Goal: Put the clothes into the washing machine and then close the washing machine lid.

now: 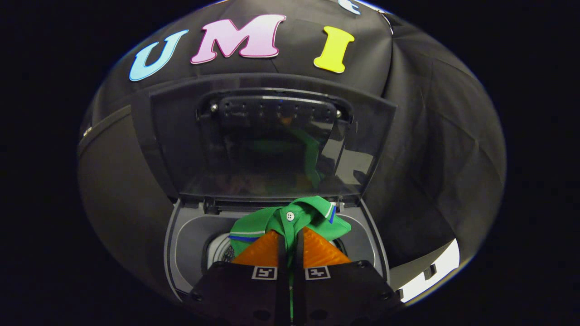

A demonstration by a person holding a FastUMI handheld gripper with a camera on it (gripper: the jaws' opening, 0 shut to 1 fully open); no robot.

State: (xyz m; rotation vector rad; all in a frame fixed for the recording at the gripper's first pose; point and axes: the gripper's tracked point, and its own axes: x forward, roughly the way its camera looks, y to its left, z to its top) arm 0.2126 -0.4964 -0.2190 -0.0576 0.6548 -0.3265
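A green shirt [290, 219] with a white button and blue-and-white trim hangs pinched between my two orange fingers [265, 251]. My gripper [290, 246] is shut on it, held over the top opening of the washing machine [190, 240]. Part of the steel drum [220, 250] shows beneath the shirt, left of the fingers. The machine's dark glass lid [272, 145] stands open and upright behind the opening, with the green cloth mirrored in it.
Black cloth walls surround the washer on all sides. The grey rim of the machine [362, 240] frames the opening to the right. A white patterned strip [430, 271] lies low to the right beyond the washer.
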